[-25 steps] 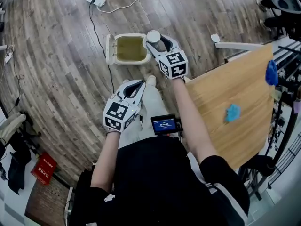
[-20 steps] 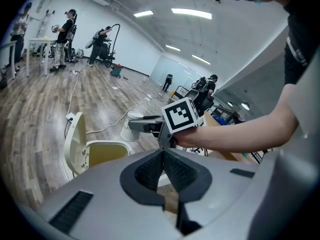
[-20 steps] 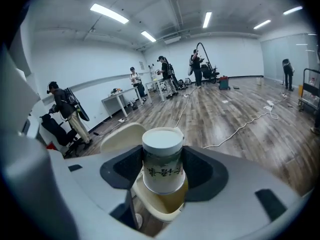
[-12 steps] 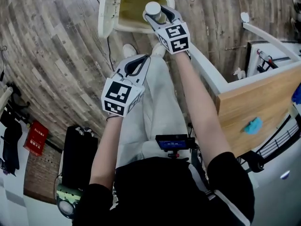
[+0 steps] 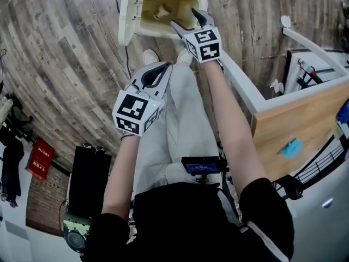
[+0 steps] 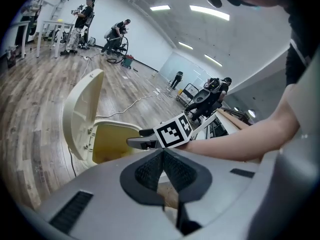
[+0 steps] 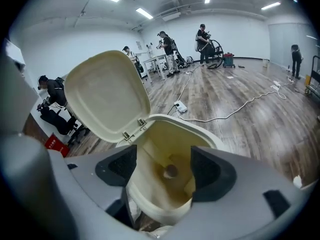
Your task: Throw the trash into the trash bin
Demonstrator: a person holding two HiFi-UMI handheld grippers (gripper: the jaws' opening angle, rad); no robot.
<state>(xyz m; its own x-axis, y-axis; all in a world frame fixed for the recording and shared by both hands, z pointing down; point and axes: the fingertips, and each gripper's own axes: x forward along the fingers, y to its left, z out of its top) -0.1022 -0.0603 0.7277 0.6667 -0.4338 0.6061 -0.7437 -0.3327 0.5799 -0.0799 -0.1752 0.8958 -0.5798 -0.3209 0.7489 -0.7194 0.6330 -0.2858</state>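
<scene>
A cream trash bin (image 5: 152, 36) stands on the floor with its lid (image 5: 128, 12) swung open to the left. A pale paper cup (image 5: 162, 10) lies loose inside it, and shows deep in the bin (image 7: 200, 134) as the cup (image 7: 171, 171) in the right gripper view. My right gripper (image 5: 184, 16) hangs over the bin mouth, its jaws opening with nothing pressed between them. My left gripper (image 5: 163, 65) is lower, in front of the bin, shut and empty. In the left gripper view its pads (image 6: 150, 169) meet.
A wooden table (image 5: 305, 124) with a blue item (image 5: 290, 147) stands at the right, its white frame (image 5: 245, 86) close to the right arm. The person's light trousers (image 5: 182, 119) and a shoe (image 5: 148, 56) are beside the bin. A power strip (image 7: 180, 106) and cable lie beyond.
Both grippers have come down close to the bin. The right jaws have spread and the cup has left them and dropped into the bin. The left gripper stays shut.
</scene>
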